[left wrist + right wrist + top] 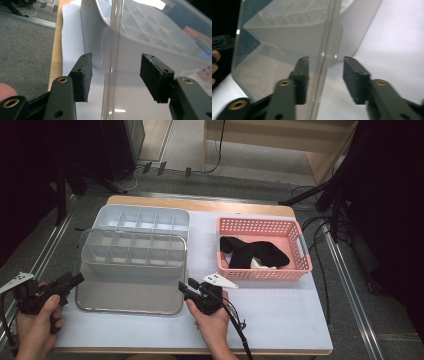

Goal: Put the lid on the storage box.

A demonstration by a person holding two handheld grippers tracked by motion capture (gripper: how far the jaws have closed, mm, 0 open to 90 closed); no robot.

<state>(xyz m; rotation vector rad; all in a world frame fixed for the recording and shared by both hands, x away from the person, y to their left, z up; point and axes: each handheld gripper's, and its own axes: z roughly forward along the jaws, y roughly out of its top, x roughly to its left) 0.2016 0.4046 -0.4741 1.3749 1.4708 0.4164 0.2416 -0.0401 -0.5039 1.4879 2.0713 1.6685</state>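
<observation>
**Desk:** Left claw [76, 281], state?

**Photo:** Open. Pads standing clear on both sides of the clear lid [130, 296], its left rim running straight up between the jaws, touched by neither pad.

**Desk:** Right claw [186, 286]?

**Photo:** Open too. Astride the lid's right rim, one pad seen through the plastic, the other outside it, with a gap showing on each side.

**Desk:** Lie of the lid from each claw?

**Photo:** Directly ahead of the fingertips in both cases, already inside the jaws. Long axis stretched from one claw to the other, so a short end for each hand and neither nearer than the other. Far part apparently resting over the divided box [132, 254], near part low by the counter [280, 312]; exact tilt hard to read through clear plastic.

**Desk:** Anything else near?

**Photo:** Second divided box [145, 217] beyond the first, farther from both claws. Pink basket [300, 247] with dark cloth [255, 252] ahead and to the outside of the right claw, well apart from the lid.

**Desk:** Likely next move?

**Photo:** Probably closing both sets of pads on the rims together. Worth minding: thin, slick edge, easily missed if either claw sits off-line.
</observation>
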